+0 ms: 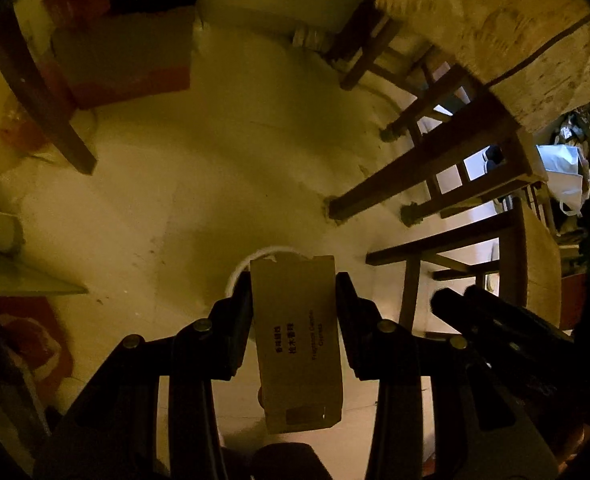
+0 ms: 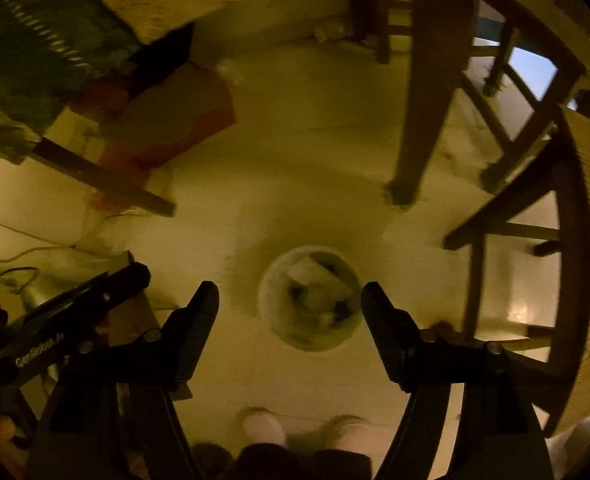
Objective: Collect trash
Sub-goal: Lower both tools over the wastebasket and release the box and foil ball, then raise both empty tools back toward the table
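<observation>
Over floor bin [image 2: 309,298]: box [image 1: 297,344] in left gripper [image 1: 293,292]

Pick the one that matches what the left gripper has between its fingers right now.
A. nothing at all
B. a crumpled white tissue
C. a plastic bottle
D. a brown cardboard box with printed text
D: in the left wrist view the left gripper is clamped on both sides of a brown cardboard box with printed text, held above the round white bin on the floor.

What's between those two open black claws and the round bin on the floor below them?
Nothing. In the right wrist view the right gripper stands open and empty, with only air between it and the trash bin, which already holds scraps.
</observation>
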Tool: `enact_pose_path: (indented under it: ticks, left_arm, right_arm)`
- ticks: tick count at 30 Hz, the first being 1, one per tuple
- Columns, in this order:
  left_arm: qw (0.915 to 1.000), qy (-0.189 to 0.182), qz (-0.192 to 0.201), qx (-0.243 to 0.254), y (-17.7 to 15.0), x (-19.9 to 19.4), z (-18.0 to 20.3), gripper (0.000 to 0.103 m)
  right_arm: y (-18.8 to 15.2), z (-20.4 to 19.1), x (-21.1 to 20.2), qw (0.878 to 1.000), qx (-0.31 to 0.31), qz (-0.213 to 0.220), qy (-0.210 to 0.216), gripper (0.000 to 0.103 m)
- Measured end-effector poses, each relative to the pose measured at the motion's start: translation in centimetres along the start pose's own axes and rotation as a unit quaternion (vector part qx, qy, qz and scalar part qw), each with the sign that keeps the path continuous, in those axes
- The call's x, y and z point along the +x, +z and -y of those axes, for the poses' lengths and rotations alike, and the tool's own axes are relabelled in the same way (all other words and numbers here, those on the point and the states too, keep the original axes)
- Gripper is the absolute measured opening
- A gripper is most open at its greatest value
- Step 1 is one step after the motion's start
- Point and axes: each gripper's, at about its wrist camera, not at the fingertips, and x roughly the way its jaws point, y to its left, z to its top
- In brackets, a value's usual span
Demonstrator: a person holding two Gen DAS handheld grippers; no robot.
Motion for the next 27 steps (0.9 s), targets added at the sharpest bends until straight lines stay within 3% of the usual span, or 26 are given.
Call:
enact_pose_path:
  ticks: [4, 7, 12, 20, 27]
  left_arm:
    - [0.9998, -0.015, -0.014, -0.008, 0.1, 2.2, 1.1, 0.04]
    - [0.9985, -0.023, -0.046, -0.018, 0.2, 4.4, 1.5, 0.053]
    - [0.9968, -0.009, -0.079, -0.008, -0.5, 5.4, 1.8, 0.053]
    - [0.998, 0.009, -0.058, 0.024, -0.6, -1.3, 3.4, 0.053]
    - [0.9975, 0.029, -0.024, 0.06, 0.1, -11.5, 5.1, 0.053]
  right_arm:
    - [0.1, 1.0, -0.3, 1.0, 0.006, -0.004, -0.01, 0.07]
    - [0.0, 1.3, -0.5, 1.0, 0.009, -0.002, -0.021, 0.07]
    - [-0.1, 1.7, -1.0, 1.0, 0.02, -0.001, -0.017, 0.07]
    - [0.7, 0.5, -5.5, 1.0, 0.005, 0.01, -0.025, 0.07]
    - [1.5, -2.8, -13.5, 0.999, -0.023, 0.037, -0.026, 0.07]
